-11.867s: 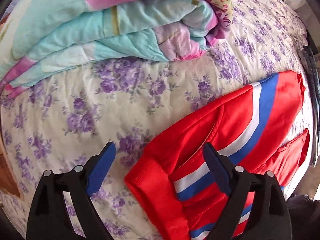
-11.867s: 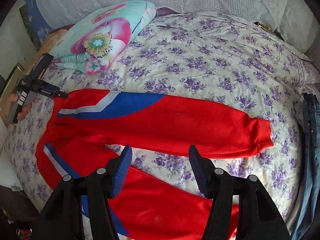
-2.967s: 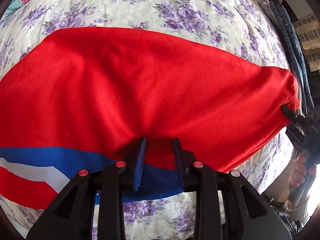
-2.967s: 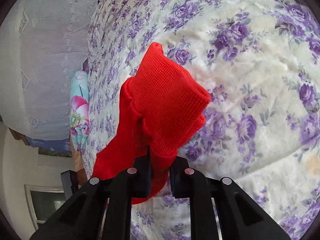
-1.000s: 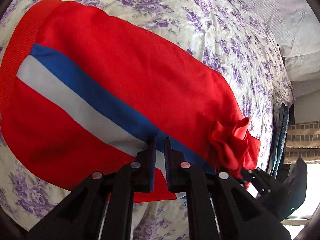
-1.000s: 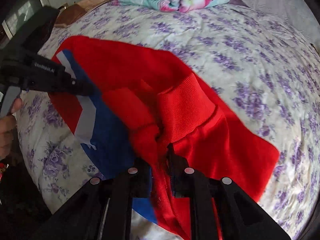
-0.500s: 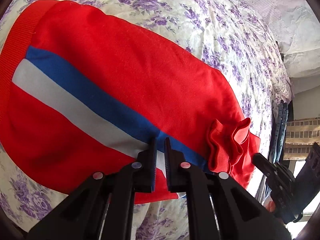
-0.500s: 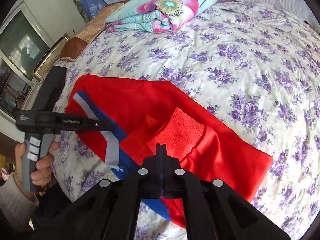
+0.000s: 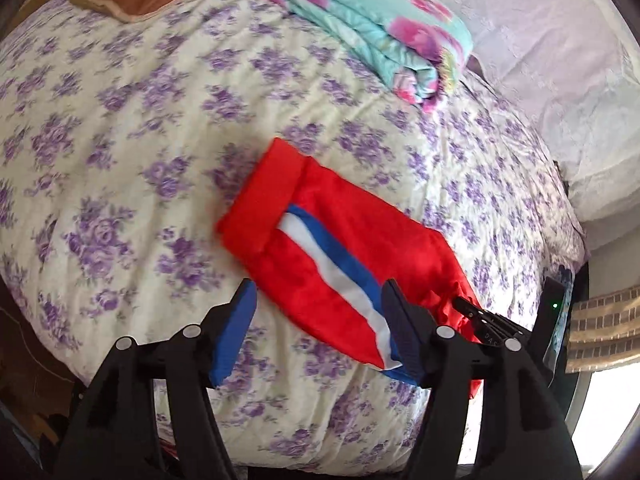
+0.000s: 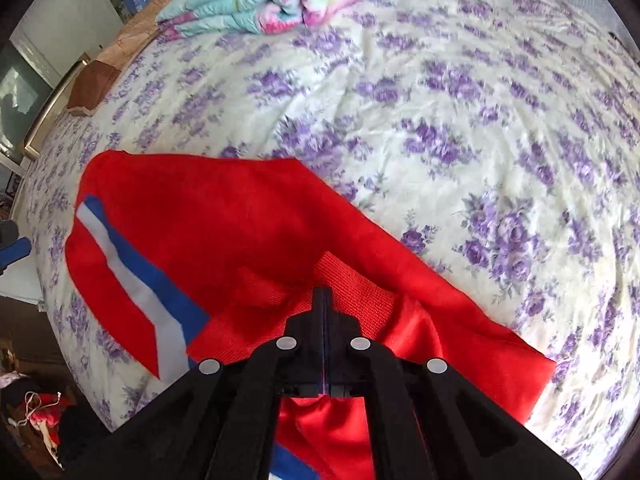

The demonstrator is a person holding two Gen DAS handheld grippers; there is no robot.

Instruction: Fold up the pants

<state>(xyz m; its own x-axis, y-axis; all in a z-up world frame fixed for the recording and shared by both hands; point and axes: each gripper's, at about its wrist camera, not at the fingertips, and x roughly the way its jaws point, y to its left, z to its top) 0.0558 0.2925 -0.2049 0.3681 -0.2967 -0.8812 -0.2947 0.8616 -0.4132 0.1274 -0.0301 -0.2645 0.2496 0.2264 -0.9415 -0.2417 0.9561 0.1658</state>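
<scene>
Pants (image 9: 340, 256) folded on bed (image 9: 160, 140), near its edge. My left tool (image 9: 316, 330) spread wide above them, gripping nothing. My right tool (image 10: 323, 300) closed, empty, over ribbed cuff (image 10: 352, 292). Quilt (image 9: 372, 28) beyond.

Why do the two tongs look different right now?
The left tongs are wide open with blue pads showing; the right tongs are squeezed shut with no gap. The left ones hold nothing and sit above the pants; the right ones sit right at the pants' ribbed cuff. Both are black.
</scene>
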